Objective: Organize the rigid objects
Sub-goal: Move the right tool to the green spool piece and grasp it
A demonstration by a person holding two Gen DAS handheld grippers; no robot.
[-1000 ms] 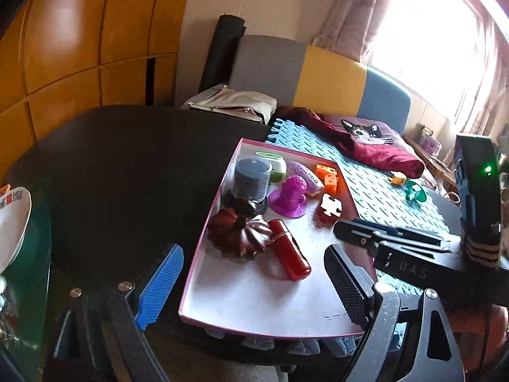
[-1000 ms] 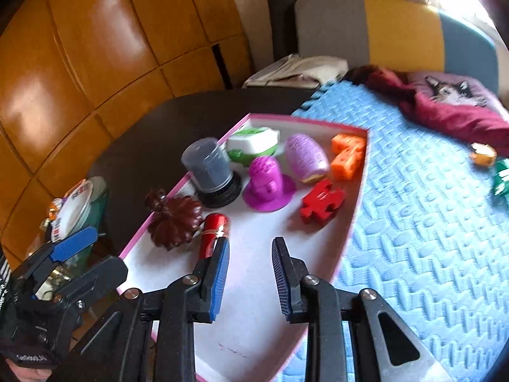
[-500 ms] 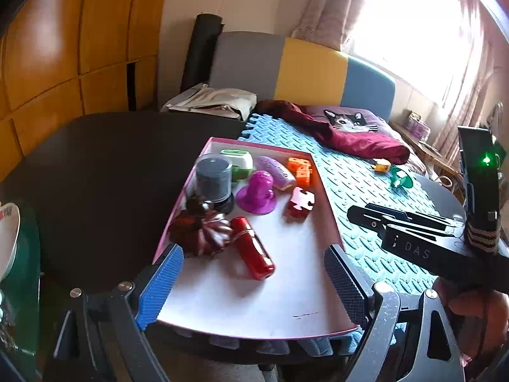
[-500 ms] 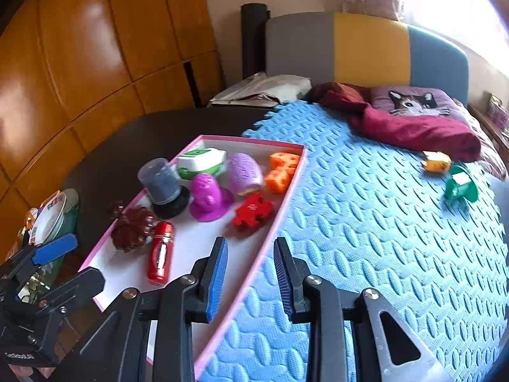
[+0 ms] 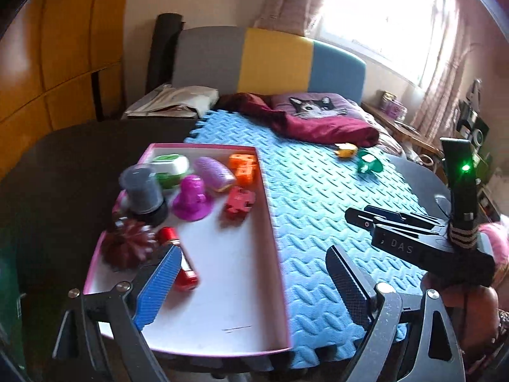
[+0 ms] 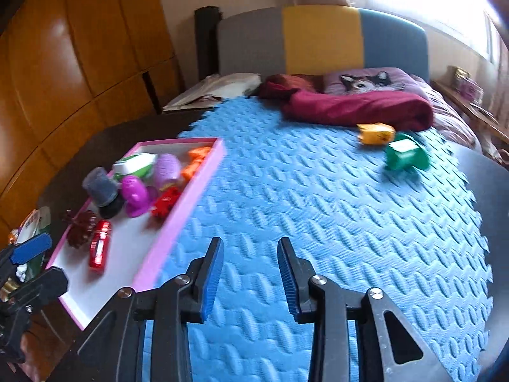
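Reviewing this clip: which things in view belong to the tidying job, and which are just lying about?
Job: pink tray with sorted toys, e.g. red puzzle piece; loose yellow block and green toy on the blue foam mat; both open grippers.

Lying about: maroon blanket, cat pillow, folded papers.

Bare blue foam mat lies ahead of the right gripper up to the green block and yellow block, while the pink tray's wall borders its left.
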